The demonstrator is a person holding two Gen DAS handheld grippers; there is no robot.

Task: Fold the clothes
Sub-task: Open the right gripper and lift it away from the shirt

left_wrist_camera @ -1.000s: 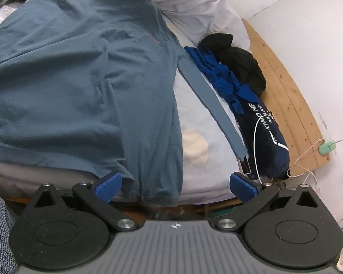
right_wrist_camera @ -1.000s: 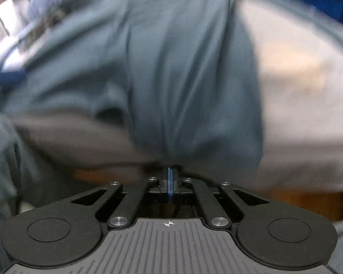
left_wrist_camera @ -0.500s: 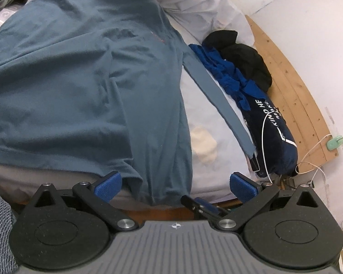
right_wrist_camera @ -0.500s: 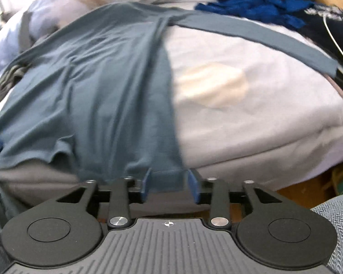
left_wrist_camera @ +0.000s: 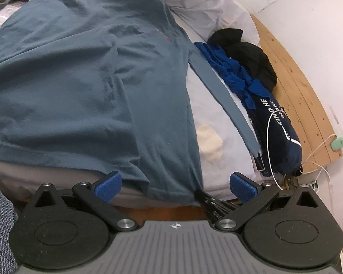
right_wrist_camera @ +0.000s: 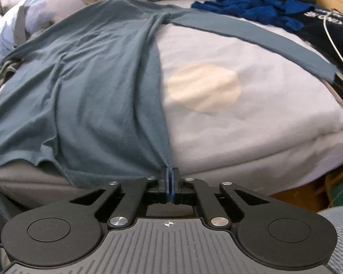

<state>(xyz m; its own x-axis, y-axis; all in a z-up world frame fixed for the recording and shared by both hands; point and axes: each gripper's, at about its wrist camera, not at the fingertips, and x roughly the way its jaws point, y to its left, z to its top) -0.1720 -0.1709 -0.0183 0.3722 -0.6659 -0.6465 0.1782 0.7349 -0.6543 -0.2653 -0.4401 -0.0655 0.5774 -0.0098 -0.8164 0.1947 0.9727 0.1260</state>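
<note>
Right gripper has its blue pads pressed together on the hem corner of the teal long-sleeved shirt, at the near edge of the bed, drawing a taut crease up the cloth. Left gripper stands wide open just off the same hem, nothing between its pads. One sleeve lies straight across bare pale sheet, with open room between it and the shirt's body. Beyond the sleeve crowd a blue garment, a black garment, a navy printed bag and a white cable, against wooden slats and a white wall.
</note>
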